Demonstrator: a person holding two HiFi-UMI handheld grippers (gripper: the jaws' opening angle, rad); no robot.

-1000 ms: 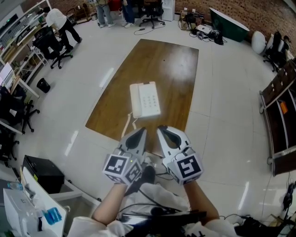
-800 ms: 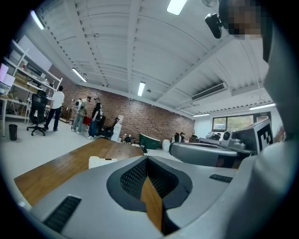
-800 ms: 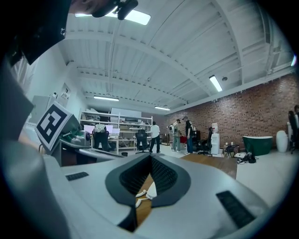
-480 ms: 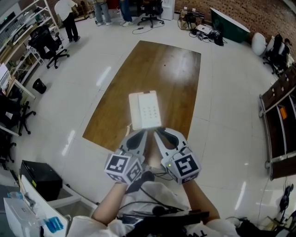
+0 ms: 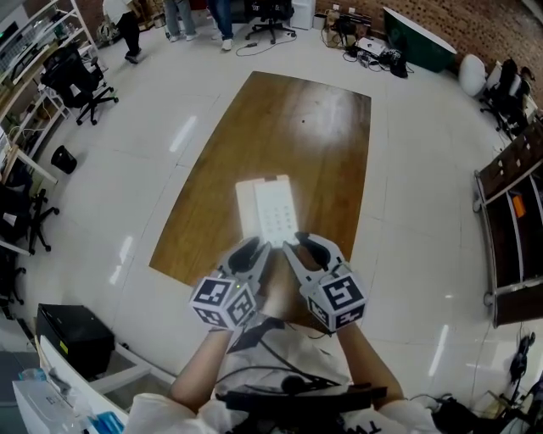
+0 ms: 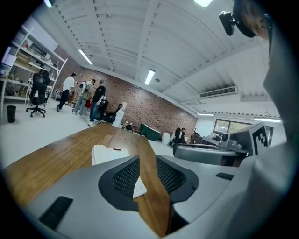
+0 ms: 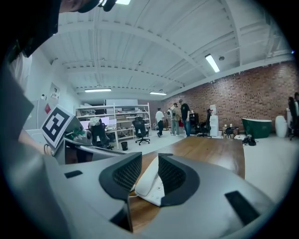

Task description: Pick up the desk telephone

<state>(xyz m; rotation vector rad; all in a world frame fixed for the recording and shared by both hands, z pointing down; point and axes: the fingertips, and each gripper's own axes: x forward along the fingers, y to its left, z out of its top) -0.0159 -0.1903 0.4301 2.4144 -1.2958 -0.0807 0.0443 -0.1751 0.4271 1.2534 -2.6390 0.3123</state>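
The white desk telephone (image 5: 267, 210) lies flat on the near part of the long brown wooden table (image 5: 293, 119). My left gripper (image 5: 256, 251) and right gripper (image 5: 295, 247) sit side by side at the phone's near edge, just short of it. Both pairs of jaws are opening, with a narrow gap and no pad pressing on anything. In the left gripper view the phone (image 6: 105, 153) lies ahead and to the left of that gripper (image 6: 147, 162), one white corner showing through the gap. In the right gripper view the phone (image 7: 150, 186) shows through the gap of that gripper (image 7: 149, 163).
The table stands on a shiny white floor. Office chairs (image 5: 76, 80) and shelving line the left side, and people (image 5: 127, 25) stand at the far end. A dark cabinet (image 5: 513, 212) is at the right. A black box (image 5: 72, 329) sits on the floor at the lower left.
Both grippers have moved forward and down to the phone's near edge. Their jaws, shut before, now stand slightly apart.
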